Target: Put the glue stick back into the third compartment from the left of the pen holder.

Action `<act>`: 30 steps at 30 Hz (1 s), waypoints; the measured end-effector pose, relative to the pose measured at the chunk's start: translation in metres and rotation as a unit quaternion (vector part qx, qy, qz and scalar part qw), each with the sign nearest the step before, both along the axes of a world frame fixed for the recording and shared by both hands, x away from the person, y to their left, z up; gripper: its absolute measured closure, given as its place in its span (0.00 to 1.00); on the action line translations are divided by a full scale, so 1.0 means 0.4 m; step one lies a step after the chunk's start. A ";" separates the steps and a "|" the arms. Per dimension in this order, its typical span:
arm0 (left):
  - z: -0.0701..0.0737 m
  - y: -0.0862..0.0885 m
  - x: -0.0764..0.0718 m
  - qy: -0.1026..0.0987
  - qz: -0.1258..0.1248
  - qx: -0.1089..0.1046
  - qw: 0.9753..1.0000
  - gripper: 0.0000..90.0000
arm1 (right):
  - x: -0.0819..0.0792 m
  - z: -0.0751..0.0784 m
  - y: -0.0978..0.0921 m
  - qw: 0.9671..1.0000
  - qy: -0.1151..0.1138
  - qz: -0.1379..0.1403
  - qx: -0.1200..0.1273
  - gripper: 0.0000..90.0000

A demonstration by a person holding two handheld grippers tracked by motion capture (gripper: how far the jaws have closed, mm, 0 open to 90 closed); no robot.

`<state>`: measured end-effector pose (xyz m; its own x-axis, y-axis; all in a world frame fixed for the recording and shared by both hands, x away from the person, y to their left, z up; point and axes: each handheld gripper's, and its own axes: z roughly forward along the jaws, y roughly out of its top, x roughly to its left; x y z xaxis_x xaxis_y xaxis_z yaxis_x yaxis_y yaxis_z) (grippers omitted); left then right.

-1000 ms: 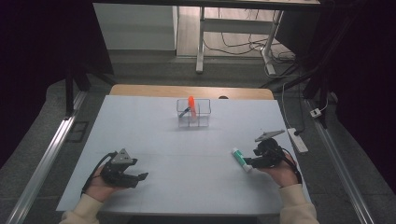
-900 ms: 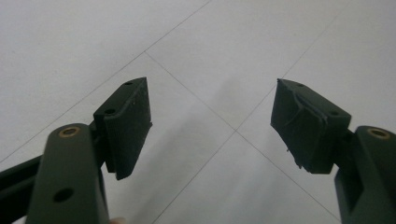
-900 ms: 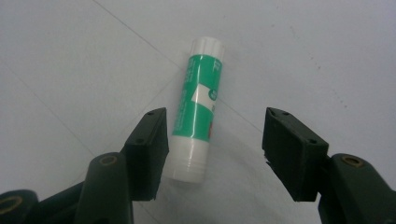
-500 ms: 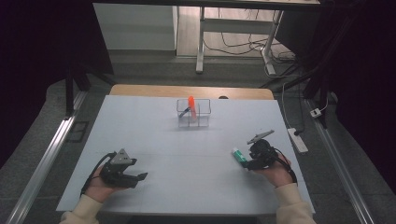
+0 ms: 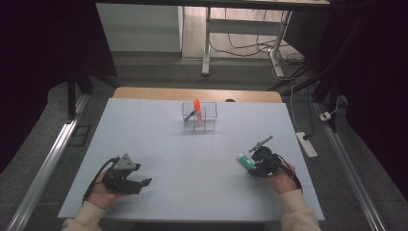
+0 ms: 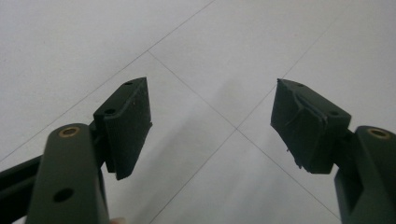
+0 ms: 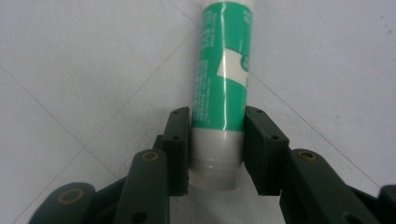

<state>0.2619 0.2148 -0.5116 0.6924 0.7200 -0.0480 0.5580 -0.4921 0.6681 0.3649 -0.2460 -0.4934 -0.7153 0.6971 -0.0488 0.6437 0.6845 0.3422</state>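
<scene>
In the high view, a clear box (image 5: 199,117) stood near the far edge of the white surface (image 5: 192,192). An orange pen (image 5: 197,107) and a dark one stuck up out of it. The right gripper (image 5: 254,163) was well off from the box, on the near right side. It held a green tube (image 5: 246,160), with the tube's far end pointing up the surface and a little left. The left gripper (image 5: 142,182) rested well off from the box too, on the near left side, with nothing close to it.

In the left gripper view, the jaws were spread wide apart. Just bare white surface with thin lines lay between them.

In the right gripper view, the jaws pinched the tube (image 7: 222,88) by its pale cap end. The green part stuck out past the jaws, so most of the tube hung free.

The job now looked like taking the tube over to the box. To do it well, the grip should stay tight, because the hold was near one end and the tube could swing or slip. It would help to lift it, tip it upright over an open slot, and let go only once the tube sits inside. The pens should not get bumped.
</scene>
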 end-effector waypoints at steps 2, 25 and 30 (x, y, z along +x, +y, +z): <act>0.001 0.000 -0.001 -0.001 0.000 -0.001 1.000 0.32 | -0.001 0.002 0.001 1.000 -0.007 0.002 -0.004 0.71; 0.032 -0.055 -0.007 -0.069 -0.022 -0.009 0.997 0.33 | -0.034 0.062 0.092 0.986 -0.002 0.101 0.135 0.71; 0.040 -0.068 -0.004 -0.077 -0.027 -0.009 0.997 0.34 | -0.035 0.058 0.138 0.980 0.008 0.129 0.153 0.71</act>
<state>0.2602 0.1878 -0.4954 0.7303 0.6813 0.0488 0.4212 -0.5053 0.7532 0.3508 -0.1909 -0.4702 -0.8690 0.4727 0.1465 0.4692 0.6928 0.5477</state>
